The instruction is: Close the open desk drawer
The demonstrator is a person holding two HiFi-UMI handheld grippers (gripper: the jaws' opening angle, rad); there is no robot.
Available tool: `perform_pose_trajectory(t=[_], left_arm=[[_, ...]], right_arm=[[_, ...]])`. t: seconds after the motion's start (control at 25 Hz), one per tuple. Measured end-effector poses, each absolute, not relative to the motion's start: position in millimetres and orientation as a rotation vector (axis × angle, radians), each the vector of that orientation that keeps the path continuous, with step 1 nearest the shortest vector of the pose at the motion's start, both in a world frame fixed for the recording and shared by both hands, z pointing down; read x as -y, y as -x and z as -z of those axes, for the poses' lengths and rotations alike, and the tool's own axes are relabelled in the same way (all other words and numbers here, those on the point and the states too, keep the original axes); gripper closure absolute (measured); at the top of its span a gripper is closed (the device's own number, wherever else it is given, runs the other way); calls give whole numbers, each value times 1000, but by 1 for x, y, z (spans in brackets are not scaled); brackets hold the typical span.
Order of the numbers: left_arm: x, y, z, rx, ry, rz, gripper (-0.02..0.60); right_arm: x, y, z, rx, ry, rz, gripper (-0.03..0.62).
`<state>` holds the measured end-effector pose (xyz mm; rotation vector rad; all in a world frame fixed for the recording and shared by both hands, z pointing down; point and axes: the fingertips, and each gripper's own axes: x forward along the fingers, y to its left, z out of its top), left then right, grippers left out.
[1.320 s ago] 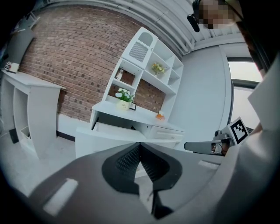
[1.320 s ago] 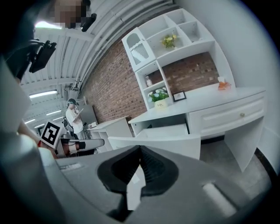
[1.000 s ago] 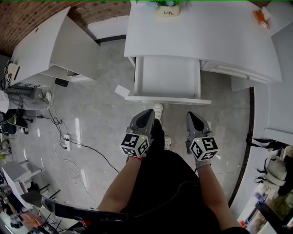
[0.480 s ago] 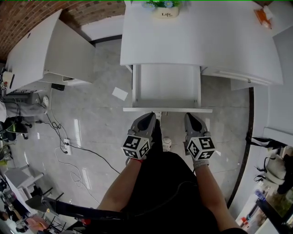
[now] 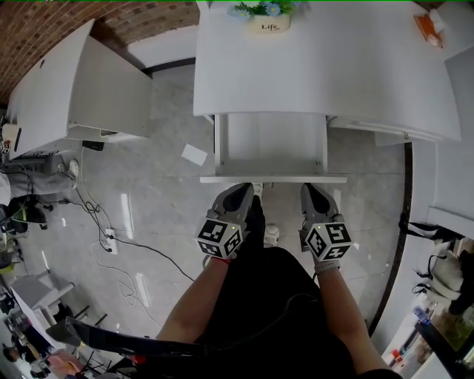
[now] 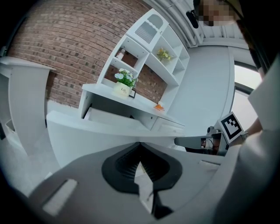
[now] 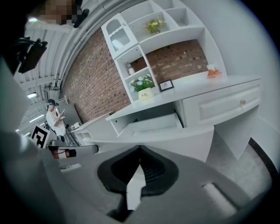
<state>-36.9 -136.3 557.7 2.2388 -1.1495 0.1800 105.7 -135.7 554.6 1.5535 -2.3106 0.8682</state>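
**Readied for an even, two-point push**

Shows the desk drawer (image 5: 272, 141) drawn well out from under the white desk (image 5: 318, 66), bare inside, with its front panel (image 5: 272, 179) turned toward the person. Sets the left gripper (image 5: 238, 191) and the right gripper (image 5: 311, 191) side by side just before that panel, one toward each half, presumably to press evenly and keep the drawer from skewing as it slides. Note the jaws of both in the gripper views: brought together at the tips and clamping nothing, apparently to serve as blunt pushers rather than clamps. Cannot settle from any view whether the tips touch the panel or stand just short of it. Leaves nearly the whole closing travel to be done. Leaves the flower pot (image 5: 268, 18) at the desk's far edge well apart from the push.
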Motion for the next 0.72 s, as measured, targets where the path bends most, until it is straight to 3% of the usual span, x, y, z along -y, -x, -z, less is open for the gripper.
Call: perform_pose_trajectory(t=[0.72], left_arm=[[196, 38, -558, 1154, -2216, -163, 578]], right_arm=[[195, -105, -554, 2315, -1597, -913, 592]])
